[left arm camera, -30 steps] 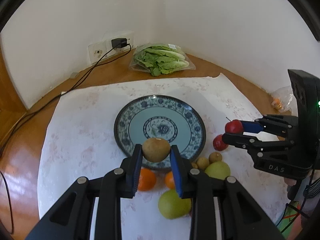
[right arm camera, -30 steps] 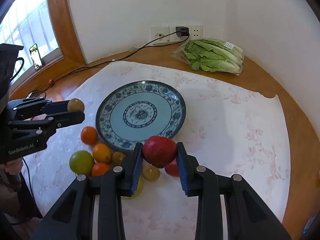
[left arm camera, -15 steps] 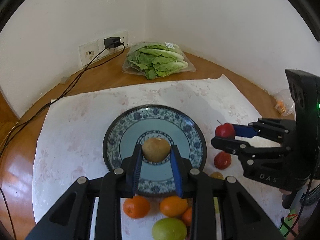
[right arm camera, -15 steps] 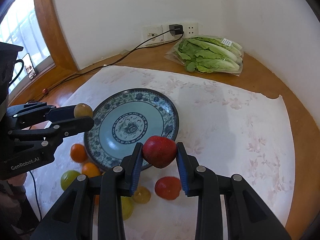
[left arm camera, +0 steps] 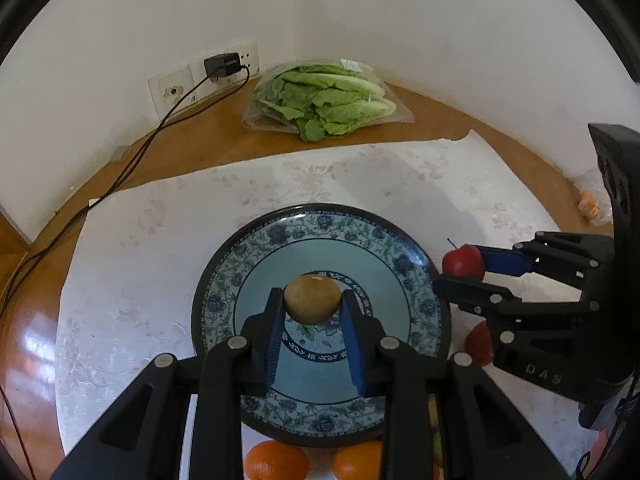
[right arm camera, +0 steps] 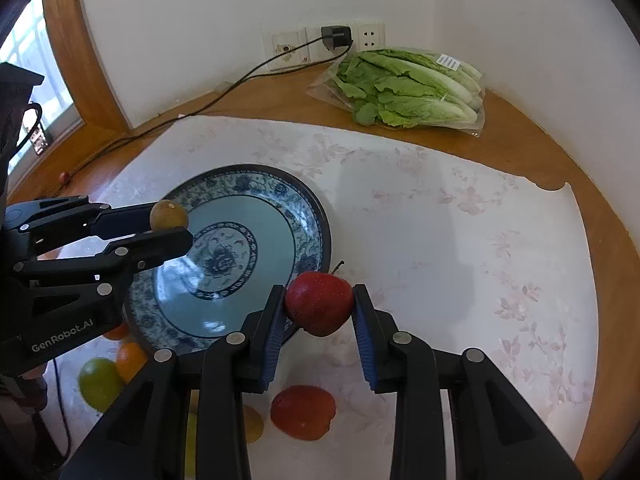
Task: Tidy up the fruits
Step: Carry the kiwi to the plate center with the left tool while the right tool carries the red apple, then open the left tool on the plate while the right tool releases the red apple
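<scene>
Both grippers have advanced over the blue-patterned porcelain plate [left arm camera: 404,264]: left gripper [left arm camera: 313,334] pinches a brown round fruit [left arm camera: 312,298], right gripper [right arm camera: 319,330] pinches a red apple [right arm camera: 319,303], likely for setting down.

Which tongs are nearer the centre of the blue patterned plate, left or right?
Left. The left tongs, gripping a round brown fruit, hang over the blue patterned plate. The right tongs, gripping a red apple, sit at its rim.

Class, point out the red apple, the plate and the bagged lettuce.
Red apple [right arm camera: 319,309]: right wrist view, middle of its skin.
Plate [left arm camera: 404,264]: left wrist view, patterned rim.
Lettuce [right arm camera: 408,88]: right wrist view, leaves.
</scene>
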Demonstrator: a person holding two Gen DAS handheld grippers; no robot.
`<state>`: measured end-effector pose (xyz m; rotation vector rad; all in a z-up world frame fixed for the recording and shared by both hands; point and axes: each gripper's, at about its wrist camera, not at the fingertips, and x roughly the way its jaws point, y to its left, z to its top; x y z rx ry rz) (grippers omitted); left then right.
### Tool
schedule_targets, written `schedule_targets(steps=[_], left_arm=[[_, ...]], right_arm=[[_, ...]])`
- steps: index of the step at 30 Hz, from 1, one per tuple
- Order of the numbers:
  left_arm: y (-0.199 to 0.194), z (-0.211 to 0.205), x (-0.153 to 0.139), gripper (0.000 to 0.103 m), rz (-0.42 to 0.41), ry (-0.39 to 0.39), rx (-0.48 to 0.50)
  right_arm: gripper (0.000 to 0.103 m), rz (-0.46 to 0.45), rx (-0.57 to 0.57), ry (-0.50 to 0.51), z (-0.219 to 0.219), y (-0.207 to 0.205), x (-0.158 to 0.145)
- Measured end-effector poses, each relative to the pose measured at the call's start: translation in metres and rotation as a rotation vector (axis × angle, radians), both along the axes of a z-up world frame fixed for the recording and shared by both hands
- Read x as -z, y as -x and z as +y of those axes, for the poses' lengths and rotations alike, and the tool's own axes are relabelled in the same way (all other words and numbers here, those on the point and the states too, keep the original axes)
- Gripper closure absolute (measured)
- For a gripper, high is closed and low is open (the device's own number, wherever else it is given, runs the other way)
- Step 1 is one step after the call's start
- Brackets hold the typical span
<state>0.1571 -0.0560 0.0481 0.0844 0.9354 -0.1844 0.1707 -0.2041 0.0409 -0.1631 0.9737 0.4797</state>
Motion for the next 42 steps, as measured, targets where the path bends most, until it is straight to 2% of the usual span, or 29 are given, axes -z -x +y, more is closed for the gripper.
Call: schedule_targets(steps=[14, 26, 42], left_arm=[[-0.004, 0.000, 0.007, 0.074, 0.013, 0.016, 0.005], [-0.014, 0.006, 0.021, 0.074, 0.072, 0.078, -0.006], [-0.015, 0.002, 0.023, 0.074, 0.080, 0.074, 0.007]], right_arm=[[0.069, -0.027, -0.010, 0.037, 0.008, -0.004, 0.004], [0.069, -0.046, -0.010, 0.049, 0.011, -0.004, 0.004], [0.069, -0.029, -0.008, 0.027, 0.009, -0.006, 0.004]])
